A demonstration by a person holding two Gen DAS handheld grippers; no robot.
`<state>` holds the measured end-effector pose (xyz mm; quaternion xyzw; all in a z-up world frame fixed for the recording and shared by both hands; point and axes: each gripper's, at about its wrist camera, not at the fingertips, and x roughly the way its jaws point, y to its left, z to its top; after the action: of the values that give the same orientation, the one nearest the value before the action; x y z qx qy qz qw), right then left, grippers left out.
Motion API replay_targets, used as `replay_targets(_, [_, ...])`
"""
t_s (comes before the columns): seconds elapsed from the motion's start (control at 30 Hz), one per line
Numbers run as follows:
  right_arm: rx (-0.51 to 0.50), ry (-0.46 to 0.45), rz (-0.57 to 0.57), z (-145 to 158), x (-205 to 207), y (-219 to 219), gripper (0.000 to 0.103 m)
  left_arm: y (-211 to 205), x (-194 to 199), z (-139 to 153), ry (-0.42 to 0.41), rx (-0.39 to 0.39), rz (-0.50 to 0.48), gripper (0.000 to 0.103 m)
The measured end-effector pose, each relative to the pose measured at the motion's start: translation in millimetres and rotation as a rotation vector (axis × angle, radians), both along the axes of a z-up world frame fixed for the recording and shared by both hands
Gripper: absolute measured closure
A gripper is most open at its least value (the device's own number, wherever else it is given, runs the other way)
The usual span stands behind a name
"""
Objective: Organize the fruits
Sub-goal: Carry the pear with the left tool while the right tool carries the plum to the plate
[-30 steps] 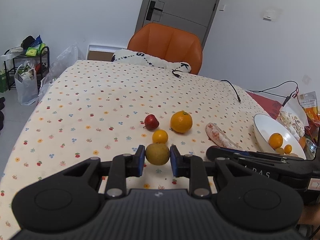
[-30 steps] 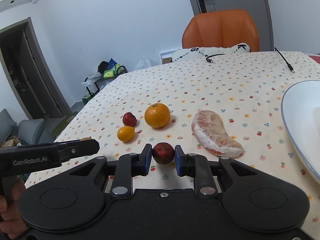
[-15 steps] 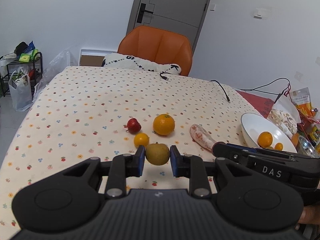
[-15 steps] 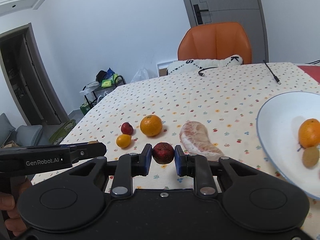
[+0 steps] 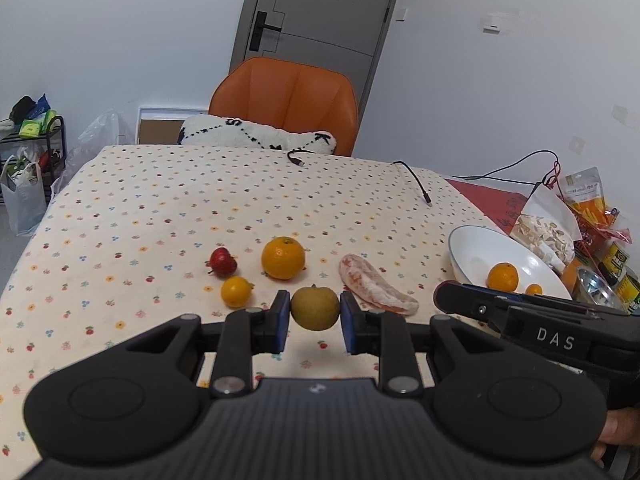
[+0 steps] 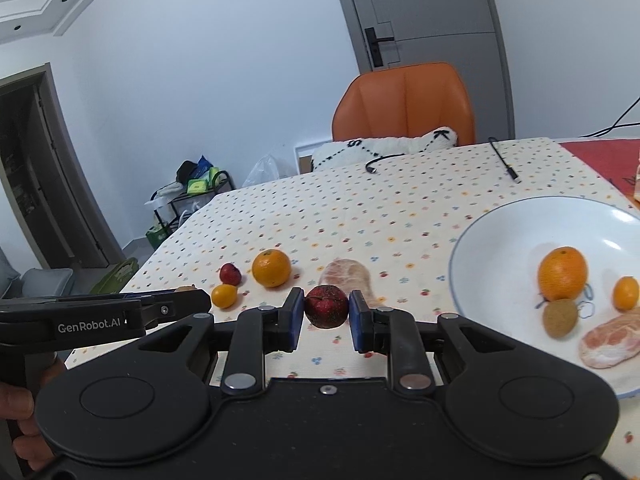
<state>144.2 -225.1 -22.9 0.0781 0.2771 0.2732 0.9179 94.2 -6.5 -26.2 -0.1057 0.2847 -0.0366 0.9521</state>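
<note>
My left gripper [image 5: 315,309] is shut on a brown-green pear [image 5: 315,307] and holds it above the table. My right gripper [image 6: 326,307] is shut on a dark red fruit [image 6: 326,306], left of the white bowl [image 6: 500,216]. The bowl holds an orange [image 6: 562,268], a small kumquat [image 6: 625,292], a kiwi [image 6: 560,317] and a peeled pomelo piece [image 6: 610,342]. On the cloth lie a red fruit [image 5: 222,262], a small yellow citrus [image 5: 236,291], a large orange [image 5: 283,258] and a pomelo segment [image 5: 374,286].
The table has a dotted cloth [image 5: 200,200]. An orange chair [image 5: 286,104] with a white cushion [image 5: 256,138] stands at the far edge. Two cables [image 5: 416,184] lie on the far part. Snack bags and cans [image 5: 580,216] crowd the right side beyond the bowl.
Both grippers have risen and pulled back with their fruits still held. The right gripper has swung right, so the bowl's contents have come into view.
</note>
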Motion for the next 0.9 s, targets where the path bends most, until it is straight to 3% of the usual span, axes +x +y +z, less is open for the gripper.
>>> replay_targets(0.9, [0.004,-0.026,-0.17,7.7,-3.1,-75.3,0.081,-66.7,27.7,15.1,-0.056,-0.002,-0.144,0.078])
